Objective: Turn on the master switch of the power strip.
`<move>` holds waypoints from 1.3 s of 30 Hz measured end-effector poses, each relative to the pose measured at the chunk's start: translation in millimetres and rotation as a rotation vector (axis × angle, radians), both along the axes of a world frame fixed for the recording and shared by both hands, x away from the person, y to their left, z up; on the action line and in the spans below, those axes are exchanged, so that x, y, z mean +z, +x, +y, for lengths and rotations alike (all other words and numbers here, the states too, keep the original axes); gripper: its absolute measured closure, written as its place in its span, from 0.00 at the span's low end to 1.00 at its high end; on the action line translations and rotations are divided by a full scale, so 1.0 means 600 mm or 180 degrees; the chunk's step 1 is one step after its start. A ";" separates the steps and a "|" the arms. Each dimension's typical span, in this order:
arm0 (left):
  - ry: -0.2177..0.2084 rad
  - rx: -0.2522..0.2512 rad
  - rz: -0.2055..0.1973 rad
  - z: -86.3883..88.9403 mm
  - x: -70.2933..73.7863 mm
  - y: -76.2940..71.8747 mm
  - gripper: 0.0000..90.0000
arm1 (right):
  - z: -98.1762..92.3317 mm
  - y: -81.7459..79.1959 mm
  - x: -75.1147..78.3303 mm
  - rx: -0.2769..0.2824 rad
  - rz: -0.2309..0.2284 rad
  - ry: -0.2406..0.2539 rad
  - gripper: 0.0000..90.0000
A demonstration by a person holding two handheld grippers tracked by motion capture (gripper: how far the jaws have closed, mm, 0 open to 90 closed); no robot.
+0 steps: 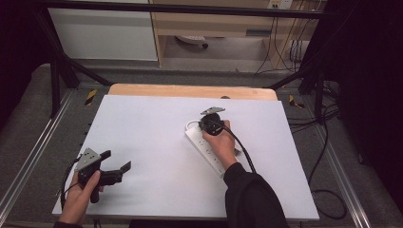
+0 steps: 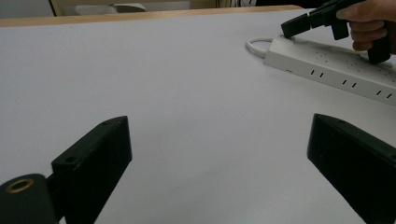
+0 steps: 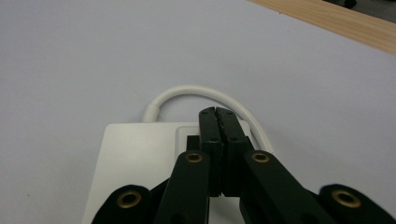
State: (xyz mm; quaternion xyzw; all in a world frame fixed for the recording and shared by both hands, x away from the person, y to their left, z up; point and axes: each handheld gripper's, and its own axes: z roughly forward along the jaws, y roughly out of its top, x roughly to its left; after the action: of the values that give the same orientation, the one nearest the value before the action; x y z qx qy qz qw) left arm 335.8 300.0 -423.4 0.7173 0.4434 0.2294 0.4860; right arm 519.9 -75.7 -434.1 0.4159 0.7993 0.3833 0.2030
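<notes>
power strip [image 1: 207, 147], white, lies on the white table sheet [image 1: 157, 128] just right of centre in the high view, running diagonally from upper left to lower right. its white cable [image 1: 191, 124] loops out of the upper-left end. in the left gripper view the strip [image 2: 336, 70] sits in the upper right of the frame, rows of socket slots along its side, cable loop [image 2: 254, 45] at its left end.

right gripper [image 1: 209, 119] is over the strip's cable end, centre of the high view, w/ the grey plate on top and a black cable trailing back along the forearm. right hand [image 1: 221, 140] and dark sleeve [image 1: 252, 194] come in from bottom centre-right. in the right gripper view the gripper [image 3: 218, 111] has its jaws pressed together, no gap, nothing seen pinched; tips sit over the end of the strip [image 3: 140, 158] close to a square recessed panel, w/ the cable [image 3: 196, 93] arching behind them. can't tell if tips touch the strip. same gripper [image 2: 299, 25] shows in the upper right of the left gripper view, tip just above the strip's end.

left gripper [image 1: 118, 165] is at lower left of the high view, held by the left hand [image 1: 81, 197] near the sheet's edge, well apart from the strip. jaws spread wide, nothing between them; left gripper view shows bare sheet [image 2: 187, 116] between the two black jaws.

wooden table edge [image 1: 190, 90] shows beyond the sheet at upper centre.
</notes>
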 end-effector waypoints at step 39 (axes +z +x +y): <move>0.0024 -0.0006 0.0009 -0.001 -0.001 0.000 0.07 | 0.004 0.000 0.001 -0.0031 0.0039 -0.0027 1.00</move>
State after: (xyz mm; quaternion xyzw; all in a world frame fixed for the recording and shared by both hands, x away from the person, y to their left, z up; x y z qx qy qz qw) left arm 335.7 299.2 -423.9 0.7199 0.4426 0.2295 0.4828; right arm 519.7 -73.1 -433.7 0.4212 0.8001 0.3763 0.2018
